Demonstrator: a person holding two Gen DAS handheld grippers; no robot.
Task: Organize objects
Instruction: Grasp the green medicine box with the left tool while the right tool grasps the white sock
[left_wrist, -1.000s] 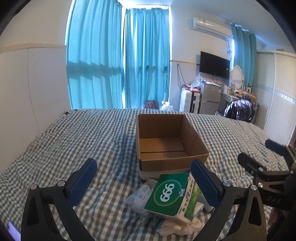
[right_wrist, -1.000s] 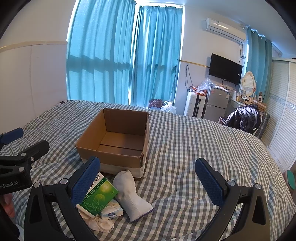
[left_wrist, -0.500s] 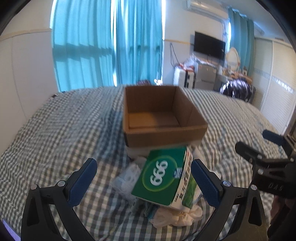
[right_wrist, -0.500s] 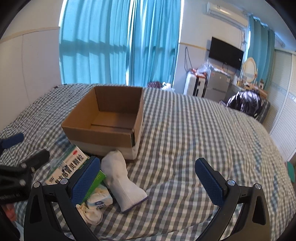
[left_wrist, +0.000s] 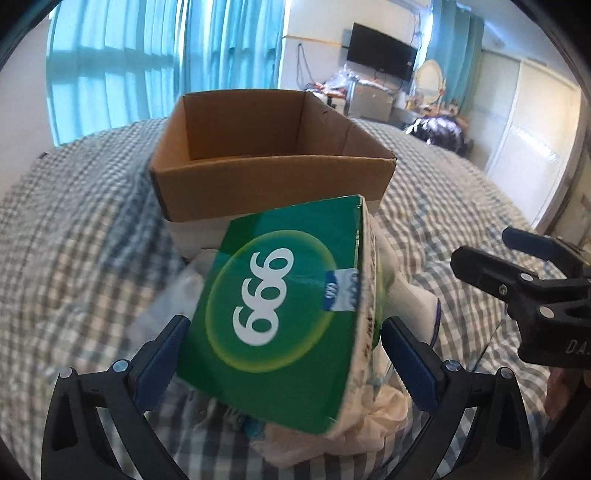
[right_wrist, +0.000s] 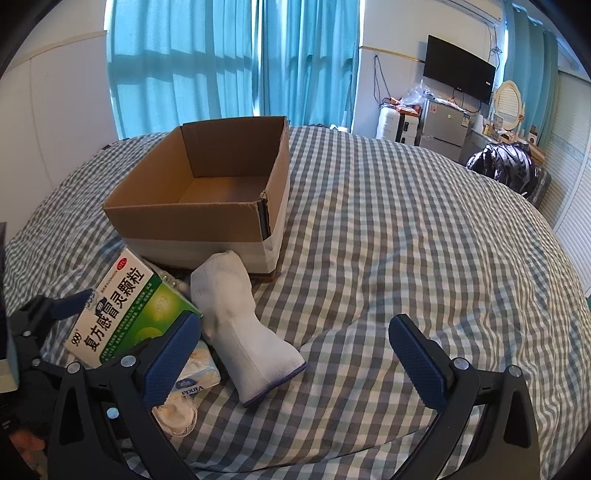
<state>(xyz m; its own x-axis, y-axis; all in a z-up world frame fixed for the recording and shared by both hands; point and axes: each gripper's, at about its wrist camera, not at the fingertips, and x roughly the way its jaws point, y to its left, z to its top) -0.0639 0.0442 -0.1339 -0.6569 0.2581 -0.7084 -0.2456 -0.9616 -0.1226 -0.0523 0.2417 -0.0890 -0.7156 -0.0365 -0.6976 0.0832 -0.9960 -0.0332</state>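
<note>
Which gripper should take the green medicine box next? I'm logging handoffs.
Left. The left gripper already straddles the green medicine box, fingers either side. The right gripper hangs open over bare bedding.

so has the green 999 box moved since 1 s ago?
Yes. In the right wrist view the green 999 box has lifted and tilted at the left gripper, compared with the cardboard box; the white sock stays put.

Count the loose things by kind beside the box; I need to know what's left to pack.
Medicine box: 1
Sock: 1
Tissue pack: 1
Cream cloth bundle: 1
Clear packet, partly hidden: 1
Total: 5, none yet in the cardboard box.
</note>
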